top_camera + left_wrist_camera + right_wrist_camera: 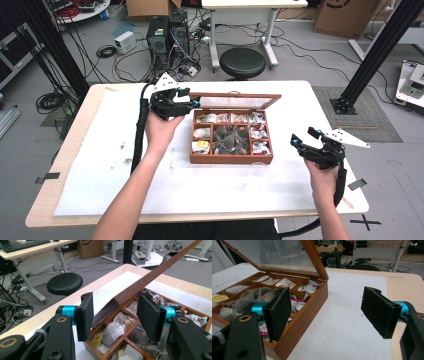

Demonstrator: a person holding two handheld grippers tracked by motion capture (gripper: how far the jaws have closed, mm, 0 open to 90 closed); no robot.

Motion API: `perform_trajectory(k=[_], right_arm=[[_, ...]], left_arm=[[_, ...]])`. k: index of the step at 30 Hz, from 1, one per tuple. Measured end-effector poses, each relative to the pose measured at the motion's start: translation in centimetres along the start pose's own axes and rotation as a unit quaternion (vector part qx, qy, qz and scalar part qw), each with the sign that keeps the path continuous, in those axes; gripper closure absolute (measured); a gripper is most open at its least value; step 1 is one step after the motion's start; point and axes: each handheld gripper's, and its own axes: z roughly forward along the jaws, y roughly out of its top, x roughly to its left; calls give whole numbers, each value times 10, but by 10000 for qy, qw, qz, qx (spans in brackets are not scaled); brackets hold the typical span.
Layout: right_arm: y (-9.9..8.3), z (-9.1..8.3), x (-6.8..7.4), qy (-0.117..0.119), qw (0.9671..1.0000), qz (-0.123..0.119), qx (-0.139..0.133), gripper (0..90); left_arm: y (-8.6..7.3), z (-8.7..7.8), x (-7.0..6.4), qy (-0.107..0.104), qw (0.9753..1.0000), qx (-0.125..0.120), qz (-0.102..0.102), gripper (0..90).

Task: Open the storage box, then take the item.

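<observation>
A wooden tea box (231, 159) stands mid-table with tea bags (230, 139) in its compartments. Its glass-paned lid (235, 101) is raised and leans back. My left gripper (191, 98) is at the lid's left corner. In the left gripper view the lid's wooden edge (160, 270) runs between the open jaws of my left gripper (115, 315), whose pads are clear of it. My right gripper (303, 136) hovers open to the right of the box. In the right gripper view my right gripper (329, 312) has wide-apart jaws and nothing between them, with the box (302, 320) at its left jaw.
A white mat (125, 160) covers most of the table top (75, 145). Beyond the far edge stand a black stool (242, 62) and computer towers (167, 35) amid cables. Black frame posts (370, 55) rise at both sides.
</observation>
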Motion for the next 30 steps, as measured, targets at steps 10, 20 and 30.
perform_trajectory(k=[10,20,30], right_arm=[[1,2,2,9,10000,-45,5,248],[0,-2,0,71,10000,20,-64,248],[8,11,4,483,9988,10,-37,287]], left_arm=[[0,1,0,24,10000,7,-23,477],[0,2,0,36,9999,-29,-131,468],[-1,2,2,-33,9999,-46,-162,467]])
